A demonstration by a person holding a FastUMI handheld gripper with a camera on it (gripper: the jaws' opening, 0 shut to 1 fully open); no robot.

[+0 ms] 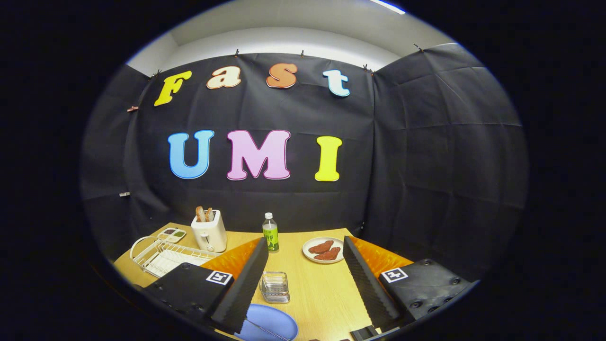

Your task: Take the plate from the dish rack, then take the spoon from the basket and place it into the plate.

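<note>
Fingers [303, 284] spread wide, gripping nothing, above the bench [322, 293]. The blue plate [272, 322] lies low between them by the left finger, partly cut off, with the spoon [265, 329], thin and hard to make out, on it. Basket [274, 287] just ahead; rack [163, 255] partly hidden, left.

1. A white toaster [209, 231] stands on the wooden worktop [317, 289] near the back wall, with slices of bread poking out of its top.
2. Just left of the toaster lies a small divided tray [172, 234] holding dark and green portions.
3. To the right of the toaster stands an upright green bottle [270, 233] with a white cap.
4. Further right of the toaster, past the bottle, sits a white dish [323, 250] carrying two reddish-brown pieces of food.
</note>
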